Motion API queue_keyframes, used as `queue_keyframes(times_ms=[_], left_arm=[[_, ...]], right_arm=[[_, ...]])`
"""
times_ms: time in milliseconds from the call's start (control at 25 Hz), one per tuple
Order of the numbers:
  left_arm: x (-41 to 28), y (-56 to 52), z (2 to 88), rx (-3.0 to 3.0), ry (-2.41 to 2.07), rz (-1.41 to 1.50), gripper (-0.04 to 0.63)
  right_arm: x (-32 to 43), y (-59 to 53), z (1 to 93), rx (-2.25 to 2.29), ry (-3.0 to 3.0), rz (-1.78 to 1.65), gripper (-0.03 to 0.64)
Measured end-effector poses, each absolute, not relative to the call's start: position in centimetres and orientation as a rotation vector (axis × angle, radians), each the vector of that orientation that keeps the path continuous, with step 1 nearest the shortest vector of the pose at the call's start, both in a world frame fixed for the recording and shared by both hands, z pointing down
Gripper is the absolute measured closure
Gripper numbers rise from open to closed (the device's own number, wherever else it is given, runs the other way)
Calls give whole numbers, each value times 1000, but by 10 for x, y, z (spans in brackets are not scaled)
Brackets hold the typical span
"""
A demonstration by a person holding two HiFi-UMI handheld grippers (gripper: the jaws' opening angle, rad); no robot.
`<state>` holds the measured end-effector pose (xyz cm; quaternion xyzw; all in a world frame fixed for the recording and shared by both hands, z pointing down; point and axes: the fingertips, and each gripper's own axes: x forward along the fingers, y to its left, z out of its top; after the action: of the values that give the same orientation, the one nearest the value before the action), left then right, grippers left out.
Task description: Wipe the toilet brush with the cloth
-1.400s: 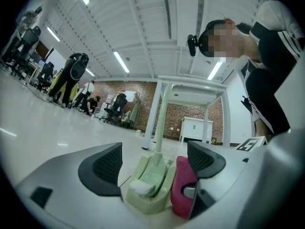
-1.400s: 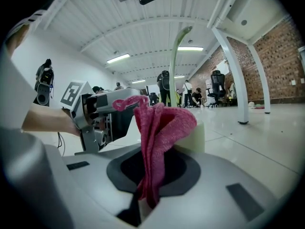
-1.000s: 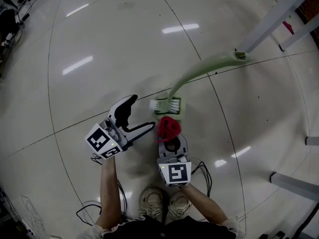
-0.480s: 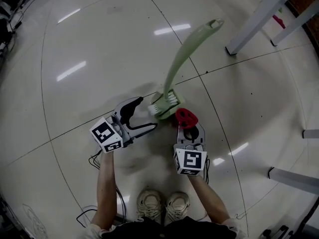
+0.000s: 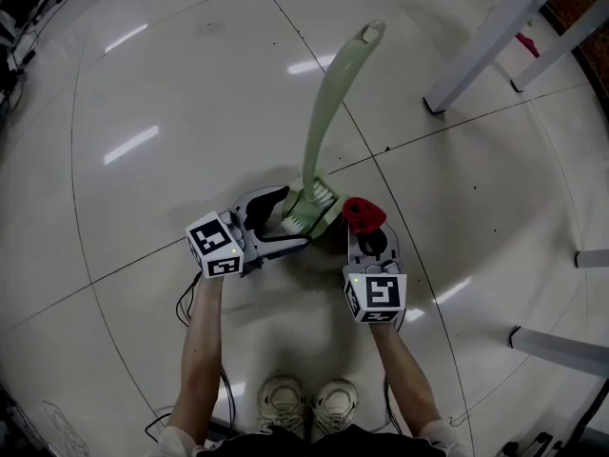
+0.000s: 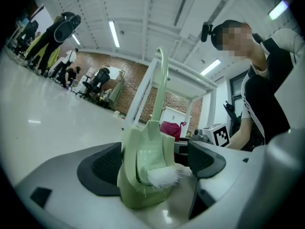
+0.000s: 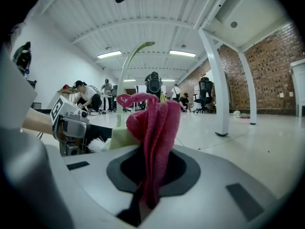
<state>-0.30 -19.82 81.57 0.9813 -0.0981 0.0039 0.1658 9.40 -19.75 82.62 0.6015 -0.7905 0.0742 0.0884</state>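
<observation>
The pale green toilet brush (image 5: 319, 122) stands with its head on the floor and its long handle leaning away from me. My left gripper (image 5: 293, 219) is open, its jaws on either side of the brush head (image 6: 143, 171); one pad touches it, and white bristles fill the gap to the other. My right gripper (image 5: 366, 228) is shut on a bunched red cloth (image 5: 362, 212), just right of the brush head and close to it. In the right gripper view the cloth (image 7: 155, 128) rises from the jaws, with the brush (image 7: 119, 137) behind it at left.
White table legs (image 5: 481, 41) stand at the back right, and further metal legs (image 5: 561, 350) at the right edge. Cables (image 5: 186, 303) lie by my shoes (image 5: 295, 403). People and office chairs are far off in both gripper views.
The brush handle has swung from pointing right to pointing away from me. The left gripper's jaws have come around the brush head. The right gripper with the cloth has shifted right.
</observation>
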Motion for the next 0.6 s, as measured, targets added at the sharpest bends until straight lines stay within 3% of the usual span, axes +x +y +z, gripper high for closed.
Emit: queue_keyframes(times_ms=[600], left_arm=[[-12, -145, 817, 2814, -250, 93, 184]], right_arm=[[76, -220, 833, 1440, -2617, 264, 586]])
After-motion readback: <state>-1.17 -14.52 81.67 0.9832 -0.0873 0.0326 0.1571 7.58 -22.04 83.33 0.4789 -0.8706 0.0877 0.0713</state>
